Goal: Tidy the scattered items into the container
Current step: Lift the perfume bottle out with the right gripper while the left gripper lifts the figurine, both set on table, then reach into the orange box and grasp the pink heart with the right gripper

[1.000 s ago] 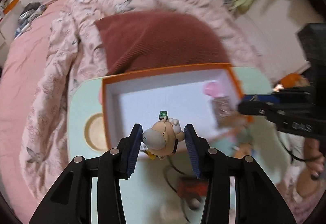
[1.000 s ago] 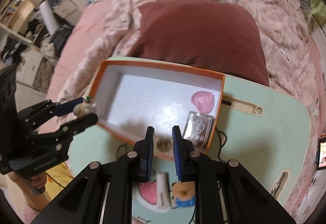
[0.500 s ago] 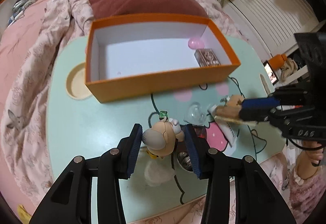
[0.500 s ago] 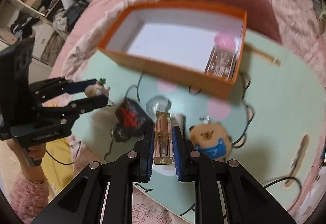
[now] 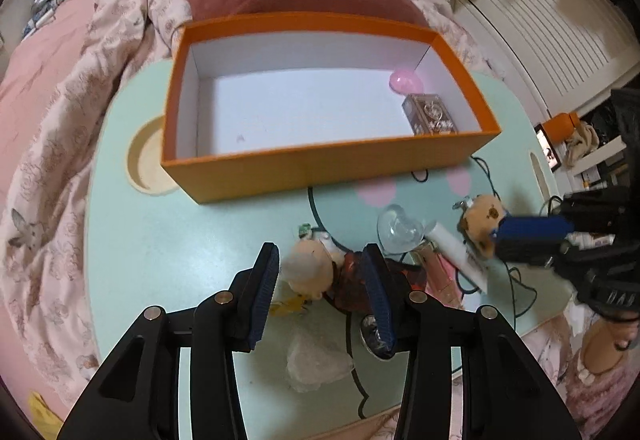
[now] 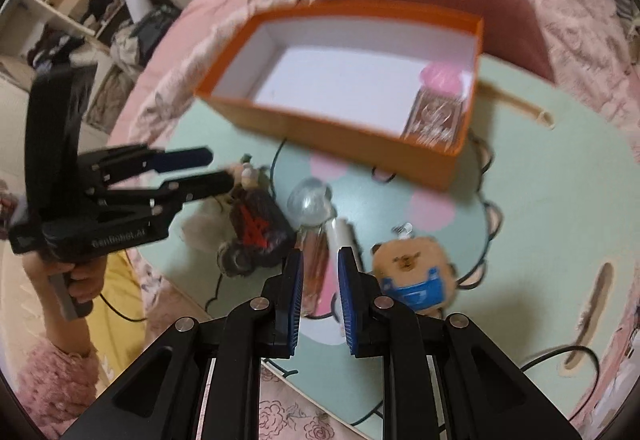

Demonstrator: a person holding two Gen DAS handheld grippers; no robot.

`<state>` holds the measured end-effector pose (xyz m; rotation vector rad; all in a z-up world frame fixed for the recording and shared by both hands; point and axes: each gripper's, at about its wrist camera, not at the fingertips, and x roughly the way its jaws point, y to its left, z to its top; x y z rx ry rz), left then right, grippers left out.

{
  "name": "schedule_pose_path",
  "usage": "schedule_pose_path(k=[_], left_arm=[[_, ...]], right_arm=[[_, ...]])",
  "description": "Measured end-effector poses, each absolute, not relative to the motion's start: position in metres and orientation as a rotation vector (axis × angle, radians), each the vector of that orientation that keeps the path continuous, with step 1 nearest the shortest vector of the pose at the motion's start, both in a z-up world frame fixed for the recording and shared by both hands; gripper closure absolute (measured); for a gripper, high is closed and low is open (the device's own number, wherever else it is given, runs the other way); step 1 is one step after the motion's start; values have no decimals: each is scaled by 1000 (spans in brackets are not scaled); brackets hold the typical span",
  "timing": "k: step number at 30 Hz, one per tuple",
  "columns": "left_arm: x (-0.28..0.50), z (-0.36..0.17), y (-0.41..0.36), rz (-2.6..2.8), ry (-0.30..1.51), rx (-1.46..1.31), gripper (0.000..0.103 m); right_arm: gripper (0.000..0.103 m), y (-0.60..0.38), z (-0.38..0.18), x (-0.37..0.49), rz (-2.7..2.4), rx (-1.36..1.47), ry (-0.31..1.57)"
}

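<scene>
Both tools loaded, both low over the clutter on the mint-green table [image 5: 180,240]. The left gripper [image 5: 320,264] is clamped on a small beige round-headed figurine [image 5: 308,272]. The right gripper [image 6: 320,260] is pressed together on a clear pinkish rectangular bottle [image 6: 316,240], which pokes out past the tips.

Target is the orange cardboard box with white inside [image 5: 320,167], well beyond both grippers. It already holds a pink round item [image 5: 406,81] and a clear patterned case [image 5: 430,113], both at its right end. The rest of the floor is bare.

Step, as I read it: carry both pieces in.
- Raise each above the near orange wall before crossing it.
- Take the figurine to the left half and the bottle mid-box, so the tools stay apart and nothing lands on the case.
- Lower close to the floor, then part the jaws. The round figurine may roll, and the bottle may slip if it tilts.

Loose on the table:
- brown bear plush in blue dungarees [image 6: 412,272]
- white tube [image 5: 456,254]
- clear heart-shaped piece [image 5: 398,234]
- red-and-black object [image 6: 260,228]

Pose: both grippers pitch steeply down, with the left one across from the right, tips near the red-and-black object. A hand [image 6: 76,280] in a fuzzy pink sleeve grips the left handle.
</scene>
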<state>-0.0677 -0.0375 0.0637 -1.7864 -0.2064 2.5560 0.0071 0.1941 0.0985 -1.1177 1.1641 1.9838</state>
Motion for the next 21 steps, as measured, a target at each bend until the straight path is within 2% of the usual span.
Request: schedule_pose_path(k=[6,21], left_arm=[[-68,74,-35,2586,-137,-1783,58],[-69,74,-38,2569,-156,-1783,58]], right_arm=[[86,215,114,18,1936,-1079,1147],[85,300,110,-24,1738,-1212,1089]])
